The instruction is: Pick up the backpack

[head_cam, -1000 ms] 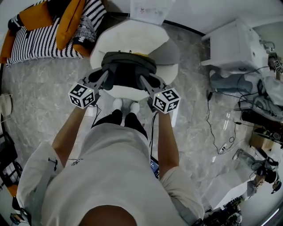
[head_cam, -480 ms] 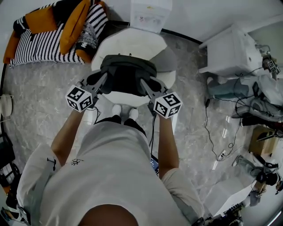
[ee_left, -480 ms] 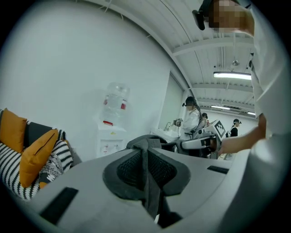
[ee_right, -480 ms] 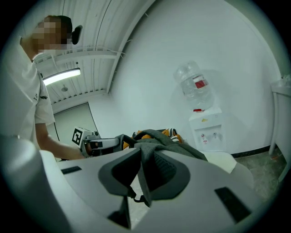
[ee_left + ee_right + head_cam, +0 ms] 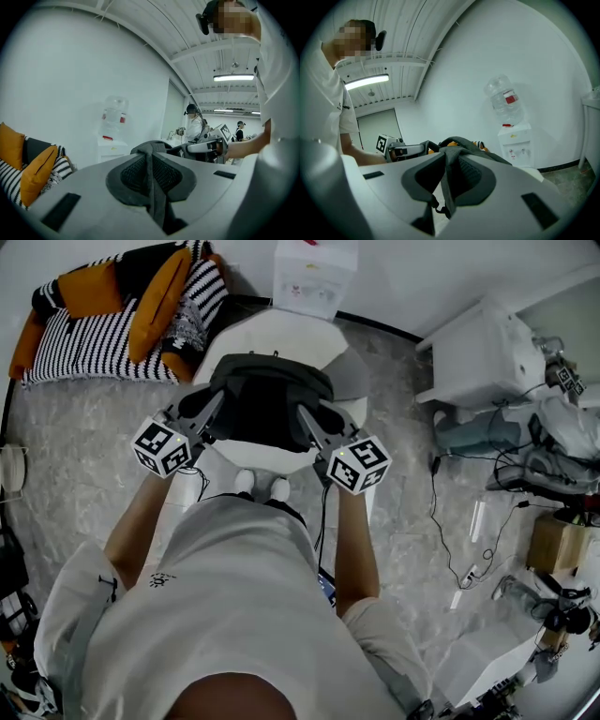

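Grey mesh-padded backpack (image 5: 270, 404) — left tool (image 5: 217, 405) and right tool (image 5: 305, 416) clench its straps (image 5: 151, 183).

Grips the backpack's (image 5: 151, 146) dark grey strap (image 5: 157, 202) tight in the left gripper (image 5: 151, 161). Also catches a water dispenser (image 5: 113, 137) by the white wall (image 5: 61, 84), orange cushions (image 5: 36, 174) off left, right gripper (image 5: 189, 149) over on the right.

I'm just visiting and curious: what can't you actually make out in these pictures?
- Underside of the backpack, and any gap above the white table: head view, the bag itself covers it.
- Most of the backpack's body: gripper views, the left claw and right claw fill the foreground.
- Floor clutter at right: head view, too small to name.
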A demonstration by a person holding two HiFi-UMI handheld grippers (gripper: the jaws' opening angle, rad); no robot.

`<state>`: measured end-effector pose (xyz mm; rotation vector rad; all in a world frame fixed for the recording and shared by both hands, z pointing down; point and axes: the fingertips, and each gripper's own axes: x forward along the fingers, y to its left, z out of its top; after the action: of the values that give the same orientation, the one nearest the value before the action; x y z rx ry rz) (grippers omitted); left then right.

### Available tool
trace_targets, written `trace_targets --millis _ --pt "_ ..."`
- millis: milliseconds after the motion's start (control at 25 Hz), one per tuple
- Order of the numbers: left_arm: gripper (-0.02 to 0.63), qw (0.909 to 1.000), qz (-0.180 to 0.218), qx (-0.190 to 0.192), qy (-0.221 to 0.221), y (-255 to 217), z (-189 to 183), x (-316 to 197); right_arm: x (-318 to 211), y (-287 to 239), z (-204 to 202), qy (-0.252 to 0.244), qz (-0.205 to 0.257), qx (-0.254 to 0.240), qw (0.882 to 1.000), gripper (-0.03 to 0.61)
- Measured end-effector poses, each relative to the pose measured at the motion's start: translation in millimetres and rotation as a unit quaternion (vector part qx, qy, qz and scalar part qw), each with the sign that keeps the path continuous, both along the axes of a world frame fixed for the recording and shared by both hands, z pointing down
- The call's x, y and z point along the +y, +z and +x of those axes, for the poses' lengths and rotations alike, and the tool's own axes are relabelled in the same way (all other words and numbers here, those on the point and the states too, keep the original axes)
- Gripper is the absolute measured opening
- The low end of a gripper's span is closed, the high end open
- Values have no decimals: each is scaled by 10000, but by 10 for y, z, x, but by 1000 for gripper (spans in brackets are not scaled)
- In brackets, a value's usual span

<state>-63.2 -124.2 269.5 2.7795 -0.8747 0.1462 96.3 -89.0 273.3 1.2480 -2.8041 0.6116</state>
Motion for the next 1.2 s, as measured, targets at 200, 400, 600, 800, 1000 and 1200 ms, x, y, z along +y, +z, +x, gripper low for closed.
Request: trace_targets --millis 200,400,600,800,1000,1200 --pt "35 9997 199 65 78 -226 31 20 12 -242 38 -55 219 -11 9997 64" --pt "35 9991 354 212 128 -448 55 6 -4 -484 61 -73 423 -76 9990 64" --pt "35 9979 554 276 202 -649 88 -34 -42 -695 97 -67 587 -77 9982 64" --pt "35 9966 711 352 230 -772 111 -74 -67 -812 118 -22 728 -37 9973 63" --pt "35 9964 744 326 239 -806 160 -145 -126 -821 154 66 717 21 9974 63" --pt "35 9969 719 254 215 -752 211 -247 -208 -789 196 193 649 35 9977 63"
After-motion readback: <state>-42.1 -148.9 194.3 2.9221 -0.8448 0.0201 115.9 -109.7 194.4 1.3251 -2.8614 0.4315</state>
